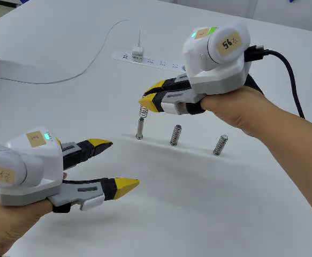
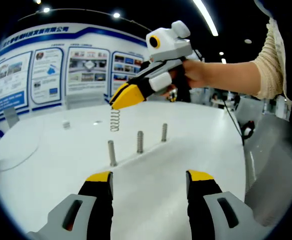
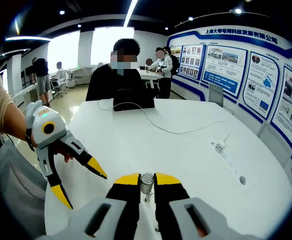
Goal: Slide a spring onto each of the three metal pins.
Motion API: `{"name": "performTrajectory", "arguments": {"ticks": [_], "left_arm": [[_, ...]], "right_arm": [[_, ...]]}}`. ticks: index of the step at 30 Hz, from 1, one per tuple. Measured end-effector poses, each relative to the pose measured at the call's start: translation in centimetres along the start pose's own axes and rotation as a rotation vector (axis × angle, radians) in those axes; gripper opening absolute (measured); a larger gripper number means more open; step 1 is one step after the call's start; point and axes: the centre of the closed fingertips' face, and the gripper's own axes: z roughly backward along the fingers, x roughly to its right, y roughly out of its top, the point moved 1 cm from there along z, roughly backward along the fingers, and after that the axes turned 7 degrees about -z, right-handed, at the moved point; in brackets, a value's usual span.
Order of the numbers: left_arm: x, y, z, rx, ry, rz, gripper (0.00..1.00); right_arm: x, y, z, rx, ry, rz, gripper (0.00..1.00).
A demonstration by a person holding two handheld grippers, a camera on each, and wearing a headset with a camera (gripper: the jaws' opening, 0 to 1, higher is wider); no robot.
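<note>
Three metal pins stand in a row on the white table [image 1: 209,203]. The left pin [image 1: 139,129] is bare. The middle pin [image 1: 175,135] and the right pin [image 1: 220,144] each carry a spring. My right gripper [image 1: 145,103] is shut on a third spring [image 1: 143,111], which hangs just above the bare pin's top. From the left gripper view the spring [image 2: 115,120] hangs above and slightly behind the bare pin [image 2: 112,152]. The spring [image 3: 147,183] sits pinched between the right gripper's yellow tips. My left gripper [image 1: 113,163] is open and holds nothing, at the near left of the pins.
A white power strip [image 1: 145,59] with a plugged charger and a thin cable lies at the far side of the table. A black cable [image 1: 289,69] trails from the right gripper. A person [image 3: 123,82] sits across the table.
</note>
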Motion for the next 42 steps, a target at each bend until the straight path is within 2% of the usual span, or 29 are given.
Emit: {"name": "performTrajectory", "arguments": {"ticks": [4, 6, 13, 22, 42], "left_arm": [[-0.1, -0.1, 0.1, -0.002, 0.004, 0.002, 0.59], [-0.2, -0.1, 0.1, -0.004, 0.005, 0.003, 0.59], [-0.2, -0.3, 0.2, -0.007, 0.009, 0.006, 0.59], [-0.3, -0.5, 0.3, -0.01, 0.01, 0.012, 0.58], [-0.3, -0.8, 0.2, -0.019, 0.011, 0.021, 0.58]], "right_arm": [[0.2, -0.4, -0.5, -0.006, -0.002, -0.011, 0.11], [0.7, -0.6, -1.0, -0.01, -0.007, -0.016, 0.11], [0.7, -1.6, -1.7, -0.027, -0.007, -0.035, 0.11], [1.0, -1.8, -1.9, -0.031, -0.006, -0.05, 0.11], [0.0, -4.1, -2.9, -0.064, -0.013, -0.086, 0.11]]}}
